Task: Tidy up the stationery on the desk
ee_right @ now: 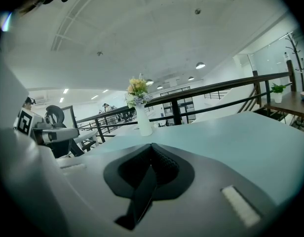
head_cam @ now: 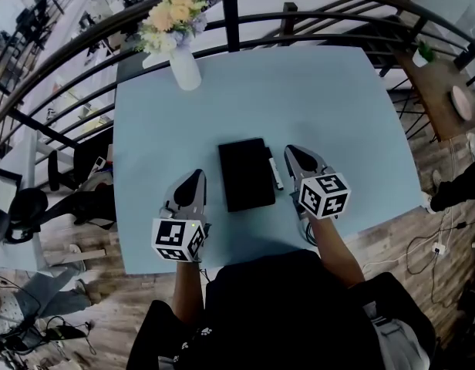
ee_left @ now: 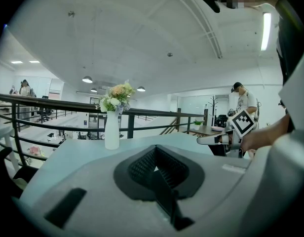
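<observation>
The flat black rectangular case (head_cam: 246, 173) lies centred on the pale blue surface (head_cam: 338, 106), long axis pointing away from the person. A slim pen-like item (head_cam: 275, 173) lies along its right edge, nearest the right claw (head_cam: 298, 159). The right claw and the left claw (head_cam: 193, 185) are both closed and empty.

desk: we count one light blue square-topped desk (head_cam: 160, 153)
case: we count one flat black rectangular case (head_cam: 246, 174)
pen: we make out one slim white-and-black pen (head_cam: 277, 174); any more there, we can't tell
vase: we count one white ceramic vase (head_cam: 184, 68), one bunch of pale flowers (head_cam: 174, 12)
grippers: we count two, grey plastic, the left gripper (head_cam: 196, 176) and the right gripper (head_cam: 291, 151)
marker cubes: we count two black-and-white marker cubes (head_cam: 178, 240), one per gripper
side table: we count one brown wooden side table (head_cam: 434, 91)
</observation>
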`<state>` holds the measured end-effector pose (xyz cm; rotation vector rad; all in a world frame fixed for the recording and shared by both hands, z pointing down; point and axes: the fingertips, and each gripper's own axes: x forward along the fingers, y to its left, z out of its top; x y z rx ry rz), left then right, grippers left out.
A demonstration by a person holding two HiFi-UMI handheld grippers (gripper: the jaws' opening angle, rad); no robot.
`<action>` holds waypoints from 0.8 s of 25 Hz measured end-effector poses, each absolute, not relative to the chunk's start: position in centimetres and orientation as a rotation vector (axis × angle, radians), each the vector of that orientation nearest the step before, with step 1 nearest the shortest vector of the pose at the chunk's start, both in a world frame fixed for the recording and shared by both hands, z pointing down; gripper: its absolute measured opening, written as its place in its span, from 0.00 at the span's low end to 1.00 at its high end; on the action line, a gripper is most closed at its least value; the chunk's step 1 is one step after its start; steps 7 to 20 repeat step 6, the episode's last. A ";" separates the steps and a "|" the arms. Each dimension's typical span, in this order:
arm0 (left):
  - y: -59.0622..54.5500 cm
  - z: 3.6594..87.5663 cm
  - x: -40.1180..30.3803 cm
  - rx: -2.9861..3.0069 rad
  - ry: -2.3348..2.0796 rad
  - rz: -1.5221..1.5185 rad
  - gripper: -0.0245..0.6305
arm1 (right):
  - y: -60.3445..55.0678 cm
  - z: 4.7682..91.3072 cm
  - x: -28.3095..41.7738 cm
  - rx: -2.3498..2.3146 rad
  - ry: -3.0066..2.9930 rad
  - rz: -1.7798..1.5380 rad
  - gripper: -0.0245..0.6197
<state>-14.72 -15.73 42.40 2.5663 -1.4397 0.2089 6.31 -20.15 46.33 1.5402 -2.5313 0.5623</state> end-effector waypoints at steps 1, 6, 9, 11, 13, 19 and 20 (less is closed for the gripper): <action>-15.8 42.4 -14.8 2.565 -1.441 0.209 0.03 | -20.2 46.4 6.2 1.537 -2.533 0.563 0.05; -16.1 42.8 -15.5 2.558 -1.444 0.214 0.03 | -20.6 46.4 5.4 1.529 -2.546 0.563 0.05; -16.1 42.8 -15.5 2.558 -1.444 0.214 0.03 | -20.6 46.4 5.4 1.529 -2.546 0.563 0.05; -16.1 42.8 -15.5 2.558 -1.444 0.214 0.03 | -20.6 46.4 5.4 1.529 -2.546 0.563 0.05; -16.1 42.8 -15.5 2.558 -1.444 0.214 0.03 | -20.6 46.4 5.4 1.529 -2.546 0.563 0.05; -16.1 42.8 -15.5 2.558 -1.444 0.214 0.03 | -20.6 46.4 5.4 1.529 -2.546 0.563 0.05; -16.1 42.8 -15.5 2.558 -1.444 0.214 0.03 | -20.6 46.4 5.4 1.529 -2.546 0.563 0.05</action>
